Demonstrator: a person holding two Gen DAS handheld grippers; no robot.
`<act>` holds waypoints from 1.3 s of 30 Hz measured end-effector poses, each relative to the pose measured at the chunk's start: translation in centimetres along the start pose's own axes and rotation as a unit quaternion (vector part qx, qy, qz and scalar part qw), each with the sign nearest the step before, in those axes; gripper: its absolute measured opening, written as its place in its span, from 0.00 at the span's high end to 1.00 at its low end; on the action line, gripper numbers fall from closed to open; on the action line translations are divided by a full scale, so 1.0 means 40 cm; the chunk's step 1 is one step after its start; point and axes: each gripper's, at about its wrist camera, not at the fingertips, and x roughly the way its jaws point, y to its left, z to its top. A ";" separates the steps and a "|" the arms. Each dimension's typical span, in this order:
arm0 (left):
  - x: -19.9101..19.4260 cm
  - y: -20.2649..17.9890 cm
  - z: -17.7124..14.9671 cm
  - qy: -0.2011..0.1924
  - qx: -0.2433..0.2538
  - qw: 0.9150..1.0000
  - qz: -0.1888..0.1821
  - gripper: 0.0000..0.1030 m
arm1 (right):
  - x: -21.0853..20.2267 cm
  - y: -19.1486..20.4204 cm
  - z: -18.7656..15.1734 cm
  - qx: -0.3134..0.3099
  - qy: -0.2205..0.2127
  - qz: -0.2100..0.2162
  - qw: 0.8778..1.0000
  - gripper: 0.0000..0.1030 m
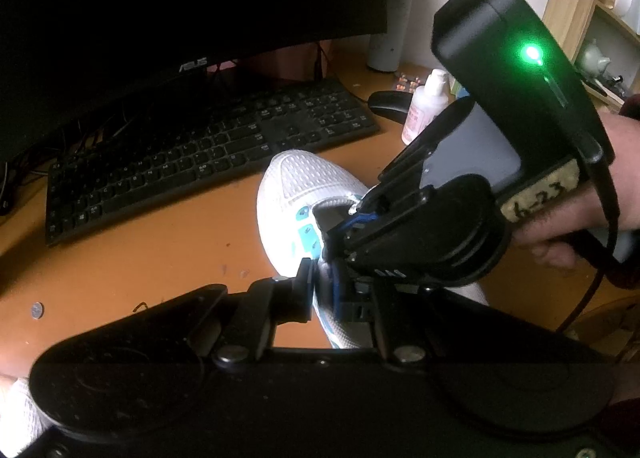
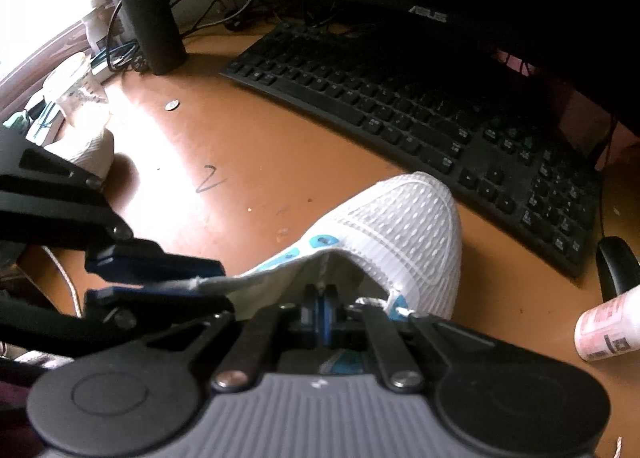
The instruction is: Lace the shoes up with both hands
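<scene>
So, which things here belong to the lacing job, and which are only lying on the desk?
Job:
- white shoe
- white lace
- left tool, at the shoe's opening
- right tool, shut, low over the shoe

Lying about:
- keyboard
- monitor
- mouse
- white bottle
- dark flask
- coin
- second white shoe

- black keyboard (image 1: pixel 208 153) lying on the orange desk (image 2: pixel 248 161), below a dark monitor (image 1: pixel 160 9)
- black mouse (image 1: pixel 390 105) just beside a white bottle (image 1: pixel 426 105)
- coin (image 2: pixel 172 105) near a dark flask (image 2: pixel 150 13)
</scene>
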 end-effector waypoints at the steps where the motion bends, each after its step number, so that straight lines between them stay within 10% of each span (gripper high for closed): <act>1: 0.000 -0.001 0.000 0.000 0.001 1.000 0.000 0.94 | -0.001 0.003 -0.001 -0.005 0.000 -0.002 1.000 0.97; 31: 0.001 -0.016 0.003 0.005 -0.008 1.000 0.008 0.94 | 0.001 0.023 -0.011 -0.062 -0.037 -0.025 0.997 0.97; 39: 0.001 0.024 -0.004 0.002 -0.088 0.996 -0.005 0.94 | 0.005 0.034 -0.014 -0.101 -0.024 -0.035 0.994 0.97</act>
